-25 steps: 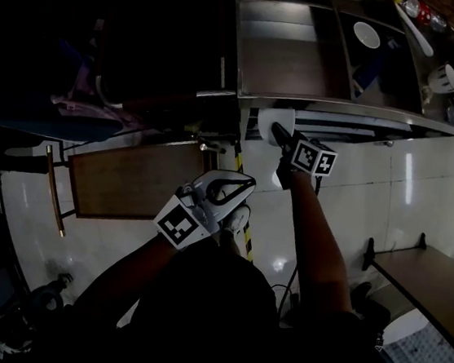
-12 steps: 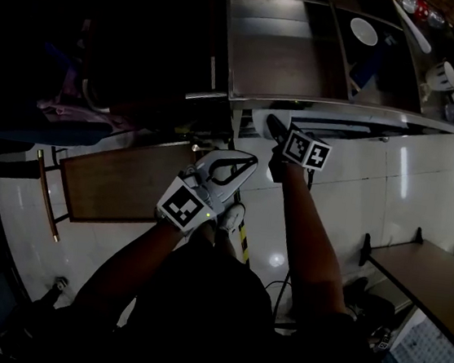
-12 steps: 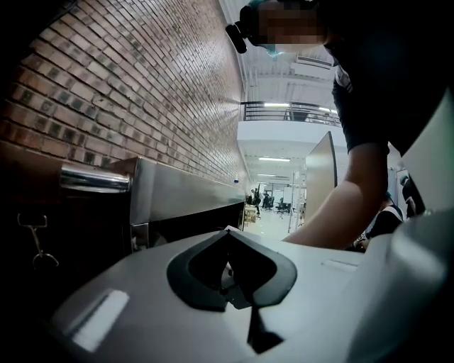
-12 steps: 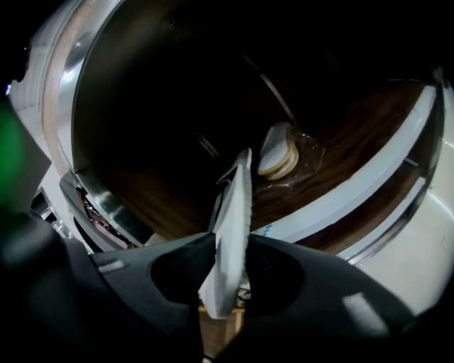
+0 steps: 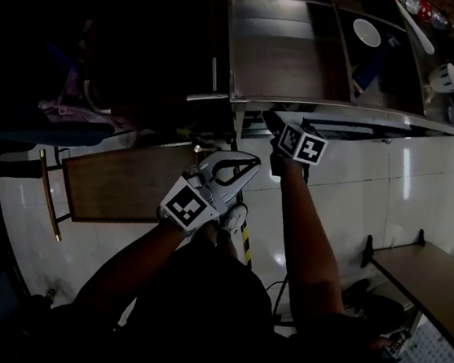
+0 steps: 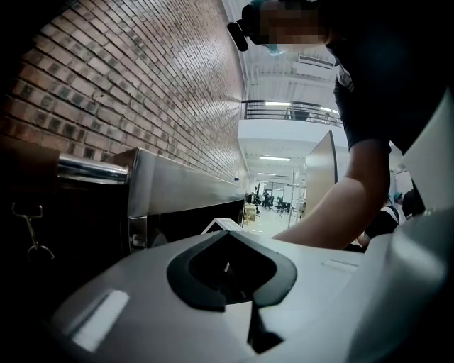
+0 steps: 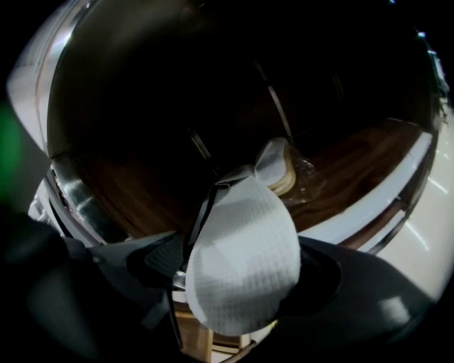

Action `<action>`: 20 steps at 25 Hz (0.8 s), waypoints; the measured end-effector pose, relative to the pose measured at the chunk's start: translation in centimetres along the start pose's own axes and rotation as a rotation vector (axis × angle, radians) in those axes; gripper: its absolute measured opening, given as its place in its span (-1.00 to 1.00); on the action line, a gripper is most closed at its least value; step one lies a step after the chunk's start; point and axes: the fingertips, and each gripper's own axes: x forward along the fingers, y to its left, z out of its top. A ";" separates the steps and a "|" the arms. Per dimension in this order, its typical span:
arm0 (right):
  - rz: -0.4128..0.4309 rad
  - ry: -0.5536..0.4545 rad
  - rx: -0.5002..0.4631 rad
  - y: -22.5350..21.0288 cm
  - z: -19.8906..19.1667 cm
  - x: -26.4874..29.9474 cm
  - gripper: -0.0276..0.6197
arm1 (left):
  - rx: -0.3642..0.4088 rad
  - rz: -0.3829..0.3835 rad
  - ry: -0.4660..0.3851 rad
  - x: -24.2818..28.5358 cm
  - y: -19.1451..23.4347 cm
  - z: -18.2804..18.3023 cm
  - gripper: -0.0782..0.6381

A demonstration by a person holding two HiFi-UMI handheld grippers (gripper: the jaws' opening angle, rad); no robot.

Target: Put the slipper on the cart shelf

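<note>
The left tongs [image 5: 247, 167] are closed on nothing and held back beside the body, apparently idle. The right tongs [image 5: 272, 125] reach in at the cart shelf [image 7: 358, 166], jaws opening, presumably to release. The slipper [image 7: 245, 248] stands between them, unpinched. It is white, waffle-textured and soft. Beyond the tongs lies a second slipper [image 7: 278, 166], wrapped in clear film.
</note>
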 end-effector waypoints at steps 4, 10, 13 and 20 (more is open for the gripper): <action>-0.051 0.020 -0.182 1.3 0.6 0.4 0.47 | -0.001 0.011 0.002 -0.3 0.2 -0.2 -0.76; -0.133 0.036 -0.315 1.9 0.8 0.2 0.74 | -0.003 0.017 -0.006 -0.8 0.4 -0.1 -0.76; -0.166 0.039 -0.342 1.2 0.7 0.0 0.76 | -0.003 0.024 -0.002 -1.2 0.5 -0.1 -0.76; -0.109 -0.039 -0.394 2.8 2.0 -3.1 0.76 | 0.008 0.037 0.006 -1.4 0.4 0.1 -0.76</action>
